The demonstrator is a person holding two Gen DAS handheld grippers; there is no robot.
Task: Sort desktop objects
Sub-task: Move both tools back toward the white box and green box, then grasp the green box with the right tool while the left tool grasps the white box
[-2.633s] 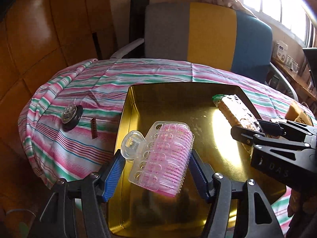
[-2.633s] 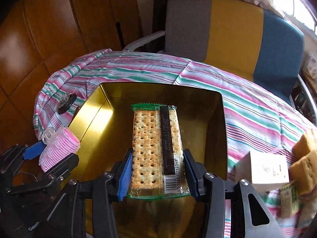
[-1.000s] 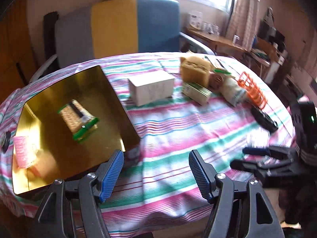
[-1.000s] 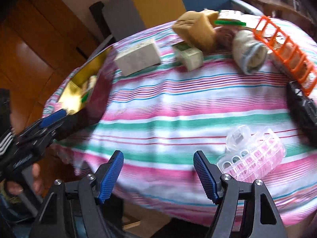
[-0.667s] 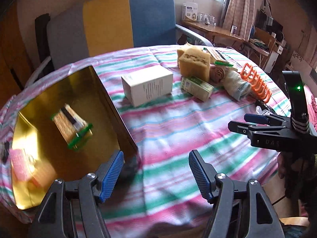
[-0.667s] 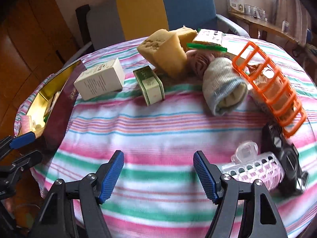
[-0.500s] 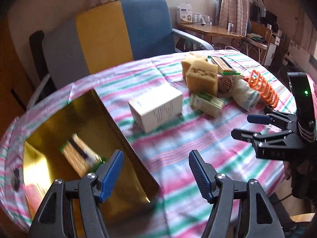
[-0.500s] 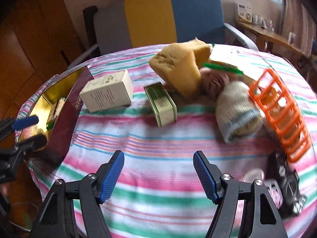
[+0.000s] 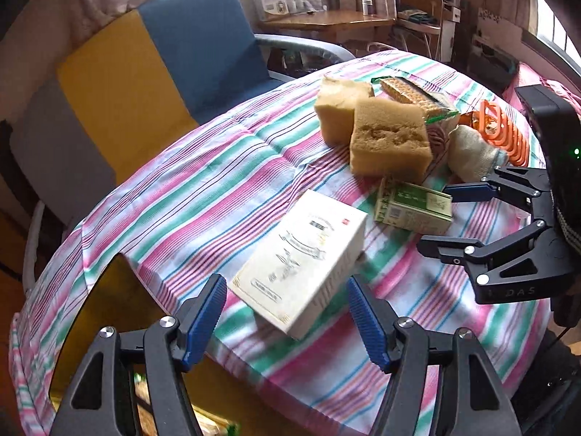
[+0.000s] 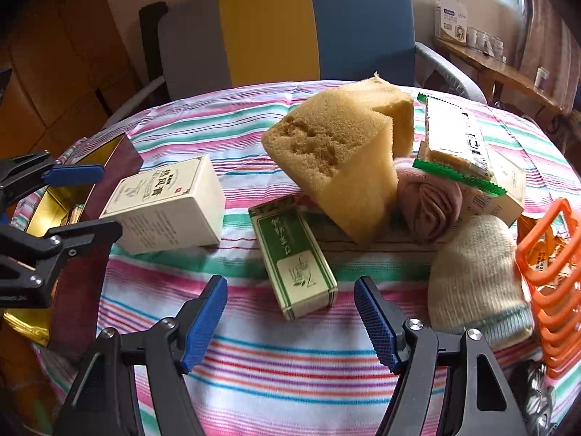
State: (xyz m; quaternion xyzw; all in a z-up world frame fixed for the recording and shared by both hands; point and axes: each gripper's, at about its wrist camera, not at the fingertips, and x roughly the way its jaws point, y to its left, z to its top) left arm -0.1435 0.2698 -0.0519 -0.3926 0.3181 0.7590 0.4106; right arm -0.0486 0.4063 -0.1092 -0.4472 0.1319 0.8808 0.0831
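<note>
My left gripper (image 9: 285, 321) is open, its blue pads either side of the near end of a white carton (image 9: 301, 258) without touching it. That carton (image 10: 163, 207) lies flat on the striped cloth. My right gripper (image 10: 290, 321) is open too, just short of a small green box (image 10: 294, 254). From the left wrist view the right gripper (image 9: 437, 218) hovers beside the green box (image 9: 414, 207). The left gripper (image 10: 105, 200) shows at the left edge of the right wrist view, above the gold tray (image 10: 47, 210).
Behind the boxes sit two yellow sponges (image 10: 334, 160), a cracker pack (image 10: 454, 141), a rolled pink sock (image 10: 428, 203), a cream sock (image 10: 475, 276) and an orange rack (image 10: 548, 283). The gold tray (image 9: 83, 327) lies at the table's left. An armchair (image 10: 290, 21) stands behind the table.
The pink curler and cracker pack, held earlier, were let go in the tray. Both grippers have since moved across the table to the pile, left up to the white carton, right up to the green box.
</note>
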